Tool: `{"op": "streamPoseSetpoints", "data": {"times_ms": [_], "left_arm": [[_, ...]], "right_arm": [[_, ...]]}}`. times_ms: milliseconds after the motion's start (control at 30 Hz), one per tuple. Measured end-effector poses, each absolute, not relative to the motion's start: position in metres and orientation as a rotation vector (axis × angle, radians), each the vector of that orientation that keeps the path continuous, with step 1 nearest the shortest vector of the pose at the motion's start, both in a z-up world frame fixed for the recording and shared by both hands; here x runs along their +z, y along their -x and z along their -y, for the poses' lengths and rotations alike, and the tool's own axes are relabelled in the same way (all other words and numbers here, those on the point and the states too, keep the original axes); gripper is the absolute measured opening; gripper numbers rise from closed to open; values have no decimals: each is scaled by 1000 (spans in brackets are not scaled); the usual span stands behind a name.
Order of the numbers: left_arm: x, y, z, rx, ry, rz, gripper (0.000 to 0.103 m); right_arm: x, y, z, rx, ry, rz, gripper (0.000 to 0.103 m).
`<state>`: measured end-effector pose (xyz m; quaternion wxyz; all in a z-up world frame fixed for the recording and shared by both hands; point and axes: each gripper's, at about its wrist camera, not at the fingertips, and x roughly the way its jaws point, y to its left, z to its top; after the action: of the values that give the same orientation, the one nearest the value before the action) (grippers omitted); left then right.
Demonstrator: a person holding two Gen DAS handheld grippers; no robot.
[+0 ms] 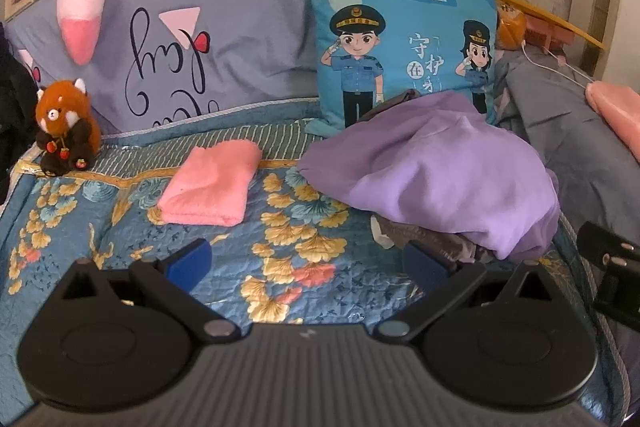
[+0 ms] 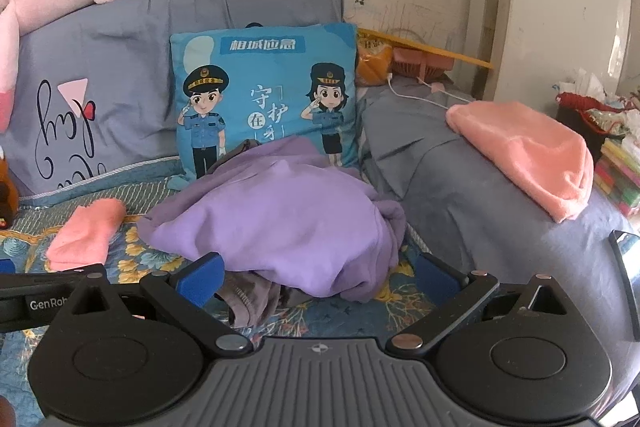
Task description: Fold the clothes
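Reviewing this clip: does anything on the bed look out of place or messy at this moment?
Yes. The purple garment lies crumpled in a heap against the blue cartoon cushion, with grey clothing bunched under its front edge. By contrast, the pink towel lies neatly folded. Both grippers are open, holding nothing.

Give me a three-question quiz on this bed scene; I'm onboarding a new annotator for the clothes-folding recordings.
1. True or false: the purple garment lies crumpled in a heap, not yet folded.
2. Multiple choice: what is the left tool holding? A) the purple garment B) the folded pink towel C) nothing
3. Fill in: the cushion standing behind the purple heap shows two cartoon figures in ____.

Key:
1. True.
2. C: its fingers are spread open over the floral quilt. The right tool is also open, facing the heap.
3. Uniform.
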<state>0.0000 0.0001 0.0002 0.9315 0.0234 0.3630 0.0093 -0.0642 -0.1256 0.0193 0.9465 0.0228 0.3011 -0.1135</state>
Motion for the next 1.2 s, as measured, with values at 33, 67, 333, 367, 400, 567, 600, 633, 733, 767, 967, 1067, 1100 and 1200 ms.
{"op": "streamPoseSetpoints", "data": {"times_ms": [33, 67, 333, 367, 400, 567, 600, 633, 733, 767, 967, 1067, 1100, 1200], "left_arm": [[1, 0, 0, 18, -51, -743, 103], [1, 0, -1, 16, -53, -743, 103], [-1, 0, -2, 28, -59, -753, 103], [-2, 0, -3, 28, -56, -754, 103], [-3, 1, -3, 29, -54, -756, 103], [-6, 2, -5, 25, -43, -762, 103], [-6, 2, -5, 24, -44, -762, 103], [-6, 2, -5, 24, -44, -763, 103], [-7, 2, -6, 23, -46, -767, 103], [-7, 2, -6, 23, -47, -769, 103], [-8, 3, -8, 22, -43, -774, 103], [-6, 3, -8, 20, -41, -775, 103], [-6, 3, -8, 20, -42, -774, 103], [-6, 3, -8, 19, -43, -773, 103]], "right_arm": [[20, 64, 125, -233, -39, -611, 102], [20, 63, 125, -235, -31, -609, 102], [19, 65, 123, -231, -64, -619, 103], [19, 65, 123, -230, -65, -620, 103], [19, 65, 123, -229, -66, -621, 103], [19, 65, 123, -223, -71, -627, 103], [19, 65, 123, -222, -72, -628, 103], [20, 65, 123, -221, -73, -629, 103], [19, 64, 123, -220, -76, -632, 103], [19, 64, 123, -220, -76, -633, 103], [18, 64, 120, -218, -75, -636, 103], [18, 65, 119, -218, -75, -634, 103], [18, 65, 119, -218, -75, -634, 103], [19, 65, 118, -218, -74, -632, 103]]}}
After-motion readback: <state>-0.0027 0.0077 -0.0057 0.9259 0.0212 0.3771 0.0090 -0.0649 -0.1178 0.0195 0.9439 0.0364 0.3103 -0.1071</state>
